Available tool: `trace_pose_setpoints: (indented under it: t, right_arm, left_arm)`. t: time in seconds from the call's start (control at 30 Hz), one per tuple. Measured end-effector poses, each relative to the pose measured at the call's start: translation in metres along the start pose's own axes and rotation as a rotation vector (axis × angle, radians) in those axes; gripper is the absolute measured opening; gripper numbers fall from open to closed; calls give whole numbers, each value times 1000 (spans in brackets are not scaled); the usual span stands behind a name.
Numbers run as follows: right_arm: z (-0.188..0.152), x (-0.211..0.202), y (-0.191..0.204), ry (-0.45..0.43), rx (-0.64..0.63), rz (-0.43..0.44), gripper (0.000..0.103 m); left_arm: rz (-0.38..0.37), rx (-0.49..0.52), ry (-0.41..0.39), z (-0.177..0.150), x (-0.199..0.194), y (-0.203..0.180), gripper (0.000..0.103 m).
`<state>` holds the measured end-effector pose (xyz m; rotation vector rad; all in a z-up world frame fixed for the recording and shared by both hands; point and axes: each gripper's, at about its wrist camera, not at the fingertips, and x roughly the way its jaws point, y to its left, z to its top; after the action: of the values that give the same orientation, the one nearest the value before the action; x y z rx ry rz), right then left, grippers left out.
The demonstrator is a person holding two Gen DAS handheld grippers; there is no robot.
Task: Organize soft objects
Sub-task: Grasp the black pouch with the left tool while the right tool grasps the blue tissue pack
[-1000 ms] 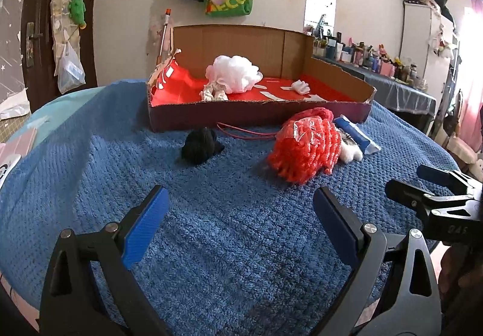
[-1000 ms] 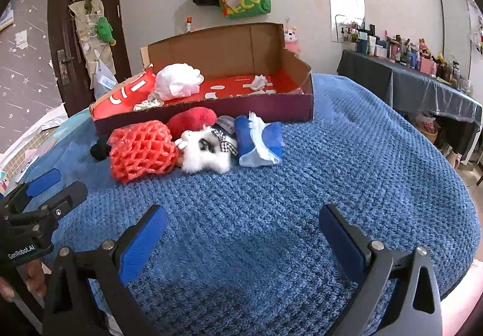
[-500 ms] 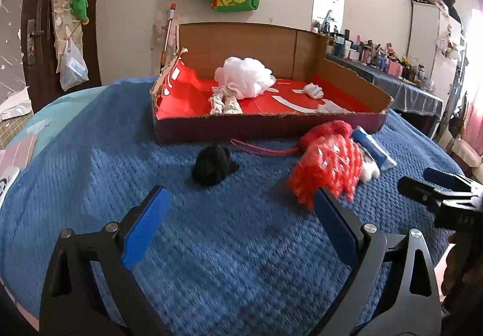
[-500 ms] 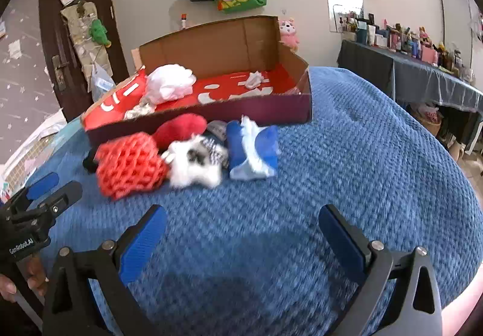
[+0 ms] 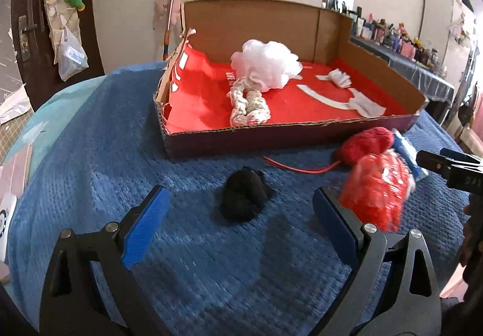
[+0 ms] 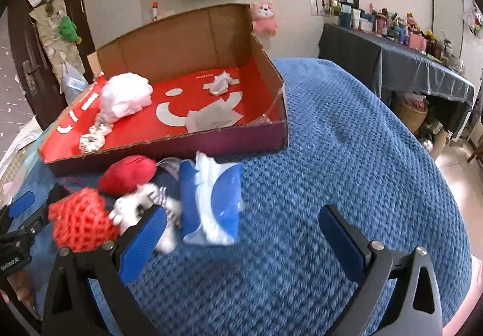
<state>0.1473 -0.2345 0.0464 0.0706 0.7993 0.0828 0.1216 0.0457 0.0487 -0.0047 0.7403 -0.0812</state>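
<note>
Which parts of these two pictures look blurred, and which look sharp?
Left wrist view: red foam net smeared by motion; cardboard box fairly sharp. Right wrist view: white plush toy and blue tissue pack blurred; right claw crisp. Both views bend at the edges.

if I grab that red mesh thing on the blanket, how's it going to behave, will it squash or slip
The red foam net is open lattice, so it will probably squash flat between the pads and feel very light. Its holes should catch on the fingers rather than slip. It lies against the white plush toy, which may get dragged along.
</note>
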Motion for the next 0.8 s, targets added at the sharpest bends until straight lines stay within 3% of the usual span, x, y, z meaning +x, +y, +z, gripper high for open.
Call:
trace_pose_setpoints:
  t: [0.23,0.5,0.53,0.6,0.73,0.8]
  right_arm:
    - [9,21,6,83,-62,-54,103]
    - [10,32,0,128,-50,-27,99]
    - [10,31,1,124,-58,-18,94]
    - [10,30,5,116,-80,6,83]
    - [8,23,15,99,-117,79,41]
    - [8,19,17,81,-119,81,36]
  left_arm:
    - [-8,34,45,7,18,2,95]
    - [-70,20,131,6,35,4,56]
    - [-76,13,127,6,35,5,52]
    - [-96,3,124,6,32,8,33]
    - [-113,4,108,6,27,8,30]
    - [-119,13,98,7,23,6,30]
